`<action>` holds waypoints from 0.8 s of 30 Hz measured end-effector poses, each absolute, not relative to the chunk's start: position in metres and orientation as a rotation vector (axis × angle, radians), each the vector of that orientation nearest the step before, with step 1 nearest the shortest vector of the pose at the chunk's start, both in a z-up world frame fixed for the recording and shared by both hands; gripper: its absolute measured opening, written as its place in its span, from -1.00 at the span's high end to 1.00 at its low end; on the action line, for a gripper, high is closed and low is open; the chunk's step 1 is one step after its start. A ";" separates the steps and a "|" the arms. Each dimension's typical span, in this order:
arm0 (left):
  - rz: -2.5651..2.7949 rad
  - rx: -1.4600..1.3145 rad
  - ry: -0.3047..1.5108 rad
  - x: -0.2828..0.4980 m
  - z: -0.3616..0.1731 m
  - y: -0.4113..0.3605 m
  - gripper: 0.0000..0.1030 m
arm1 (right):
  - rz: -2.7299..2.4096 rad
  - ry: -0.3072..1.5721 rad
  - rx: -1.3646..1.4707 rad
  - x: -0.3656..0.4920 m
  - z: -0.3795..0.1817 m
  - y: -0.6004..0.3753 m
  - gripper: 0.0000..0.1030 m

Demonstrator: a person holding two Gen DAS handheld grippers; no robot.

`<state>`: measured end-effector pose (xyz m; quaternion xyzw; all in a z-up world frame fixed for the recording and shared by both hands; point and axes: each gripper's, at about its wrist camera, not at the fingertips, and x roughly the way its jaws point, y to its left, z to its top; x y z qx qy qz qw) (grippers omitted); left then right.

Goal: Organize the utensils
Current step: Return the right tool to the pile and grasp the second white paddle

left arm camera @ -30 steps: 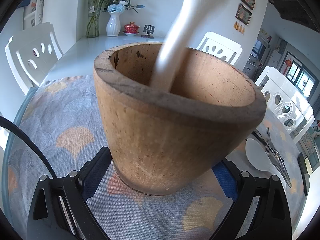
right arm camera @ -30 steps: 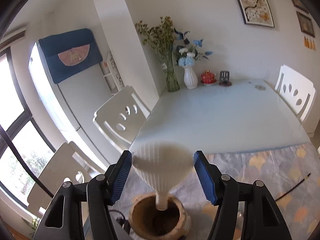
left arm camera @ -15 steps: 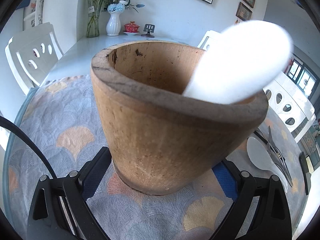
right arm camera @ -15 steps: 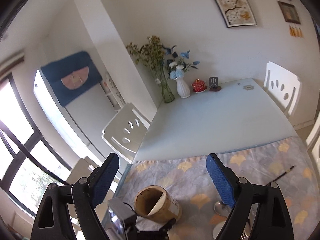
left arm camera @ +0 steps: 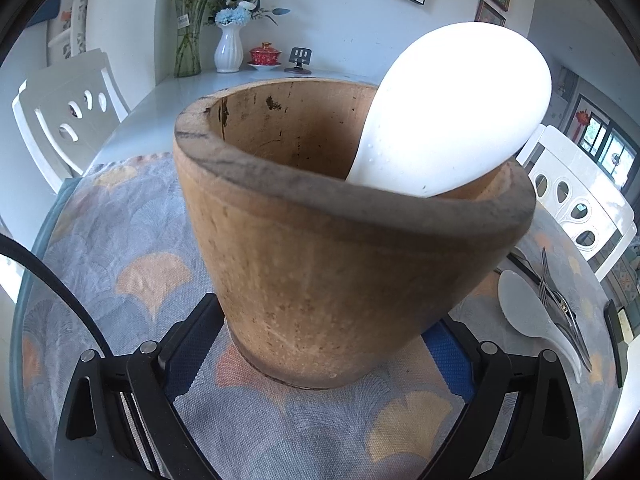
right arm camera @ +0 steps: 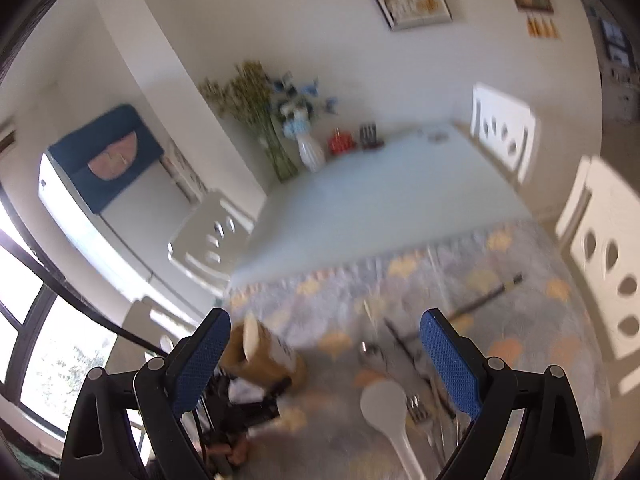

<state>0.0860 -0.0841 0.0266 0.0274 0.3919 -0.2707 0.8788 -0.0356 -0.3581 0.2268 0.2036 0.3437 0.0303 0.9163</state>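
A: Starting at nine o'clock in the left wrist view: the left hand-held gripper (left arm camera: 316, 364) has a blue pad on each side of the wooden holder (left arm camera: 340, 248), low at its base. Whether the pads press or just bracket it, I can't tell.

B: And at one o'clock inside the holder, one white rice paddle (left arm camera: 452, 112) stands bowl-up, leaning on the far rim.

A: Over to the right wrist view, blurred. The right hand-held gripper (right arm camera: 324, 364) has just been opening its jaws, and nothing is between them. Wide apart, empty.

B: Under it at six o'clock lies a second white rice paddle (right arm camera: 386, 408) on the patterned cloth (right arm camera: 500, 280) covering the counter, with metal cutlery (right arm camera: 416, 406) touching it at three o'clock.

A: That looks like the next pick. I'd come down square over the paddle's handle, clear of the cutlery, and close only when centred.

B: Meanwhile the left should steady the holder, since that standing paddle loads one side.
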 end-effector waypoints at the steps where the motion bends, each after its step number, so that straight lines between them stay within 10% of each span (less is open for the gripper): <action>1: -0.564 0.057 0.818 0.086 0.026 -0.083 -0.86 | 0.062 0.743 0.421 -0.035 0.216 -0.359 -0.84; 17: -0.553 0.070 0.808 0.081 0.026 -0.086 -0.85 | 0.116 1.355 0.333 -0.005 0.016 -0.343 -0.79; 24: -0.555 0.066 0.811 0.082 0.026 -0.085 -0.85 | 0.099 1.391 0.244 0.013 0.000 -0.337 -0.21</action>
